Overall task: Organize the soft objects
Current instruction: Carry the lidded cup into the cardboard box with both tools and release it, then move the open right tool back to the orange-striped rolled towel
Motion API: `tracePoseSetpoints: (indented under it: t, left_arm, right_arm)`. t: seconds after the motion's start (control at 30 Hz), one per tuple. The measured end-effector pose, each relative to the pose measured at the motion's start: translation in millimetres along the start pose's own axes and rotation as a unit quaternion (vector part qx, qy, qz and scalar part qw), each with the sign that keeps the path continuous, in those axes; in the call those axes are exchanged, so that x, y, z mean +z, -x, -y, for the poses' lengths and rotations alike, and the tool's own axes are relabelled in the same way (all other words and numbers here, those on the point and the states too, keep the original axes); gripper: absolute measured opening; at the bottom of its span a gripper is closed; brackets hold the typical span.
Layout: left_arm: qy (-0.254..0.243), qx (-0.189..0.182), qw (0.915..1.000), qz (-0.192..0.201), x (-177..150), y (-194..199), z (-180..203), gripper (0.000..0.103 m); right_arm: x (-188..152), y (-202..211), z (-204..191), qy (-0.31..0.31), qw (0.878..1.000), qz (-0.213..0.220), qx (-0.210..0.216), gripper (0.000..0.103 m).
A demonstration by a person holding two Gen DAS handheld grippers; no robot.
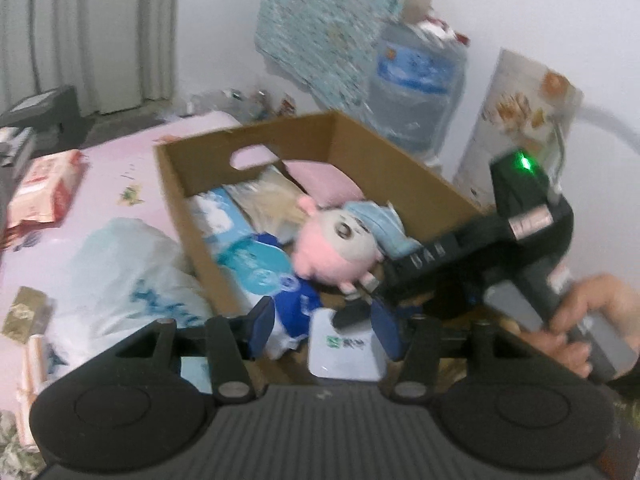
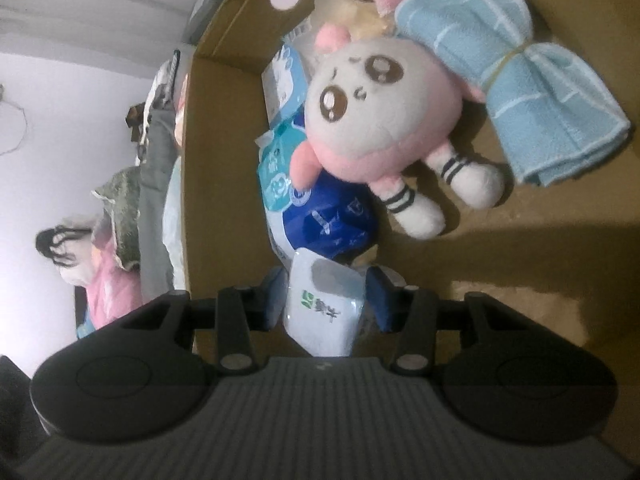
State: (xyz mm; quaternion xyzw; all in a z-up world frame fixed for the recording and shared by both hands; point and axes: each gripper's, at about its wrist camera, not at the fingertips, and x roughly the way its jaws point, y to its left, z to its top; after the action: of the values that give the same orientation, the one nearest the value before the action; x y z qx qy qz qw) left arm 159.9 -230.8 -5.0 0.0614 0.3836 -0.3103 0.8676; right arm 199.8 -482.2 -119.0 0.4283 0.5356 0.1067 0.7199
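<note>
The right gripper [image 2: 326,300] pinches a white pouch [image 2: 324,312], low centre, over the box [image 2: 224,140]; the left gripper [image 1: 324,326] stands spread, empty.

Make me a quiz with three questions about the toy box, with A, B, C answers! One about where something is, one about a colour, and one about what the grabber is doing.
1. Where is the plush doll?
A. On the pink bed
B. Inside the cardboard box
C. On the water jug

2. What colour is the folded towel beside the doll?
A. Light blue
B. Red
C. Black

3. What is the right gripper doing?
A. Hanging empty
B. Squeezing the doll
C. Holding a white packet

Answers:
1. B, the doll lies between the box walls.
2. A, the towel is pale blue with white lines.
3. C, the packet sits between its blue fingers.
</note>
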Motion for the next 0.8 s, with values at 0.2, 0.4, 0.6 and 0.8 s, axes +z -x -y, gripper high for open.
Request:
tracePoseSetpoints:
  t: [0.2,0.4,0.6,0.8]
  left_arm:
    - [0.027,0.029,0.999,0.02,-6.7,23.9,-30.1,0.056]
    - [0.074,0.048,0.9956,0.03,-25.1,46.0,-65.3,0.058]
    - [0.102,0.084,0.9898,0.055,-61.3,73.1,-93.7,0.063]
    - [0.093,0.157,0.9816,0.057,-112.0,80.4,-110.3,0.064]
  right_arm:
    - [-8.6,-4.7,-2.4,0.007,1.0,-0.03,0.007,0.042]
    - [-19.9,-7.3,-14.3,0.03,0.998,-0.048,-0.008,0.042]
    - [-9.9,16.8,-31.3,0.059,0.997,0.026,-0.033,0.043]
    - [-4.3,-2.9,-38.6,0.036,0.999,0.026,-0.004,0.049]
